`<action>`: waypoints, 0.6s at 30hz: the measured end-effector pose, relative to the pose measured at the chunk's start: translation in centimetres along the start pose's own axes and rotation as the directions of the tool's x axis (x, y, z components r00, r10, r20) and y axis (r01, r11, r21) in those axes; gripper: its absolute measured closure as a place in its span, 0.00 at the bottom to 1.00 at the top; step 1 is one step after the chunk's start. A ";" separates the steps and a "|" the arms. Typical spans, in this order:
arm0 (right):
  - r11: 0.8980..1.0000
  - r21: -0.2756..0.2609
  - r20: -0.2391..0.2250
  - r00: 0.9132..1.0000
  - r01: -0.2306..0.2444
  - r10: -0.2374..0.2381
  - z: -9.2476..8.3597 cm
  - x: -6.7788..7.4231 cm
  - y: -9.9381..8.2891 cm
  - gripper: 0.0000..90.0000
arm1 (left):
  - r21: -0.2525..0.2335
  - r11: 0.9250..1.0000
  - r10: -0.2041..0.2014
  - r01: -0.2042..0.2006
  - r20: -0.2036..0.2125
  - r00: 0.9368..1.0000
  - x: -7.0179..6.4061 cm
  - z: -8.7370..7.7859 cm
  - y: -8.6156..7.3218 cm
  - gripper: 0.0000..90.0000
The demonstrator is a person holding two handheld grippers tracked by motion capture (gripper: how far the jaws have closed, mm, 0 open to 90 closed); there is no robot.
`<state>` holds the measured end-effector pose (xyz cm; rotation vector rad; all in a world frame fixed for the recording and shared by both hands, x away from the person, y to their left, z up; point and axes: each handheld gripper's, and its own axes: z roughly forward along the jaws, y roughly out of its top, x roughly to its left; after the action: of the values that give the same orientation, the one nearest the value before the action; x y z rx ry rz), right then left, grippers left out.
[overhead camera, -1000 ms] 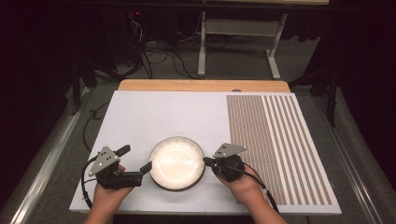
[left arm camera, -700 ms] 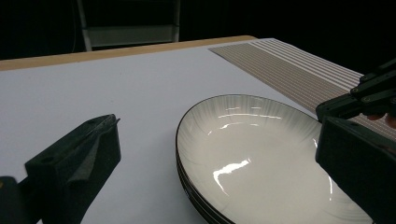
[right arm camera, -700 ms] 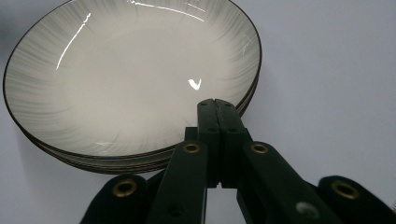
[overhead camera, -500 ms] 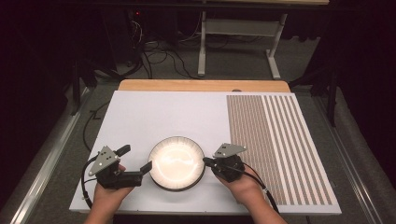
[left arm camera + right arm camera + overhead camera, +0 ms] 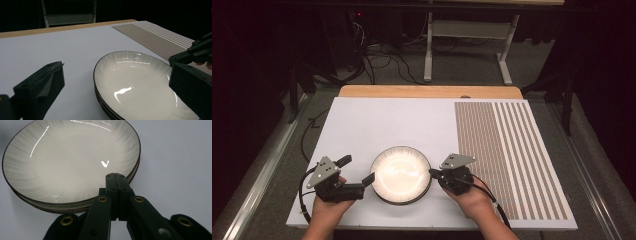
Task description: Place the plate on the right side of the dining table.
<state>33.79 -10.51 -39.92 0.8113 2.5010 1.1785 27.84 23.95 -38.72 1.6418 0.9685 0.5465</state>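
Observation:
A stack of white plates with thin dark rims [image 5: 401, 175] [image 5: 135, 75] [image 5: 70, 160] sits near the front middle of the white table. To its left my left gripper [image 5: 357, 170] [image 5: 112, 97] is open wide, one jaw over the bare table and the other at the plates' near-left rim, with neither pad pressing on them. My right gripper [image 5: 432, 173] [image 5: 116, 177] is at the stack's right side. Its jaws are pressed flat together with nothing between them, and their tip lies just over the top plate's rim. The right gripper [image 5: 197, 50] also shows beyond the plates in the left gripper view.
A brown-and-white striped mat [image 5: 507, 150] covers the right part of the white table top [image 5: 387, 125]. A wooden strip [image 5: 427, 91] runs along the far edge. Beyond it, on the dark floor, are cables and a metal table frame [image 5: 462, 30].

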 end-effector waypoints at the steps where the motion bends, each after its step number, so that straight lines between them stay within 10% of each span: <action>1: 1.000 -0.001 0.000 1.000 0.002 -0.002 0.0 0.0 0.0 1.00 | -0.002 1.000 -0.002 0.002 0.000 1.000 0.0 0.0 0.0 0.01; 18: 1.000 0.005 -0.013 1.000 0.012 -0.012 0.5 0.4 0.1 1.00 | -0.007 1.000 -0.008 0.008 -0.002 1.000 0.0 -0.1 0.0 0.01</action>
<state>33.72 -9.93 -40.11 0.7920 2.5168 1.1773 27.82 23.99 -38.68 1.6301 0.9732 0.5452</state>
